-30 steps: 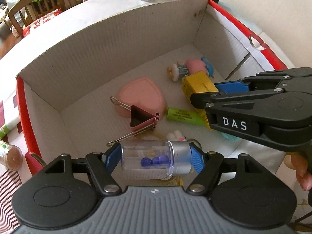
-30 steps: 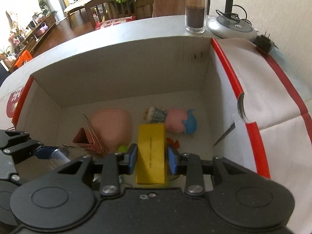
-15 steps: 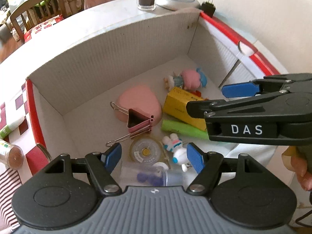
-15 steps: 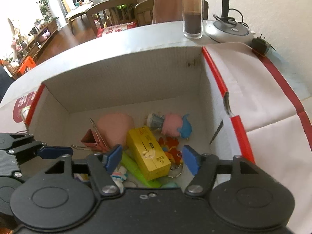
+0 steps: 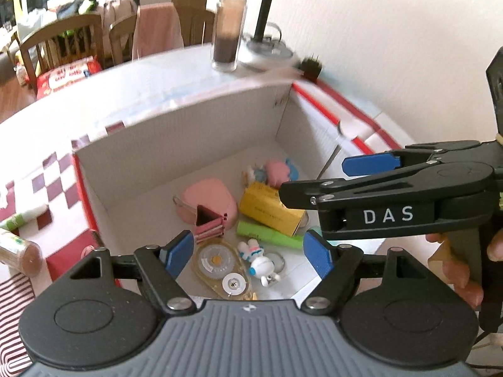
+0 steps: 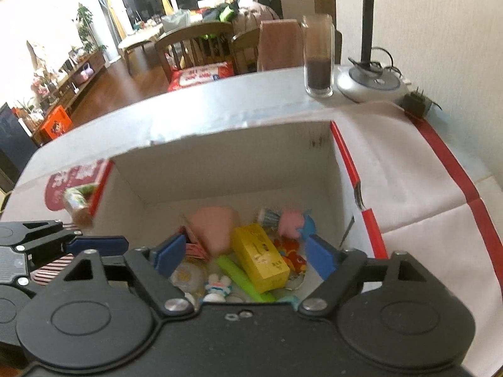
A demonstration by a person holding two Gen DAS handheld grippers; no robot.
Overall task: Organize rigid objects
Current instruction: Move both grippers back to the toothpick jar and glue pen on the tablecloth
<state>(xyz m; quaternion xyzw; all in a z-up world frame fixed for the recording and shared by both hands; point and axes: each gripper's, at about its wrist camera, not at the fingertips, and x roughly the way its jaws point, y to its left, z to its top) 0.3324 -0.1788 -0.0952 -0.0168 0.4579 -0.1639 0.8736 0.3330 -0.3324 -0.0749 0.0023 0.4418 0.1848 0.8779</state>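
Your yellow box [image 5: 269,209], a smooth cardboard block with faint print, lies flat on the floor of the white cardboard carton [image 5: 176,144], its long axis running from the near right toward the far left in the right wrist view [image 6: 260,257]. Beside it lies a slim green tube [image 5: 268,235], roughly parallel to the box and touching its near edge. Behind the box sits a soft-looking pink figure [image 5: 276,172] with blue at one side; to its left a rounded pink heart-shaped case [image 5: 209,201] carries a pink metal binder clip [image 5: 209,223] against its near edge. Nearer you lie a clear plastic tape dispenser [image 5: 221,267] with round white wheels and a small glossy white rabbit figure [image 5: 261,259], just beside each other. Your left gripper [image 5: 248,254] hangs above the near end of the carton, blue pads spread wide, nothing between them. Your right gripper [image 6: 245,254] hangs likewise, jaws wide apart and empty. A tall glass [image 6: 318,59], dark at the bottom, stands beyond the carton on the table [image 6: 188,116].
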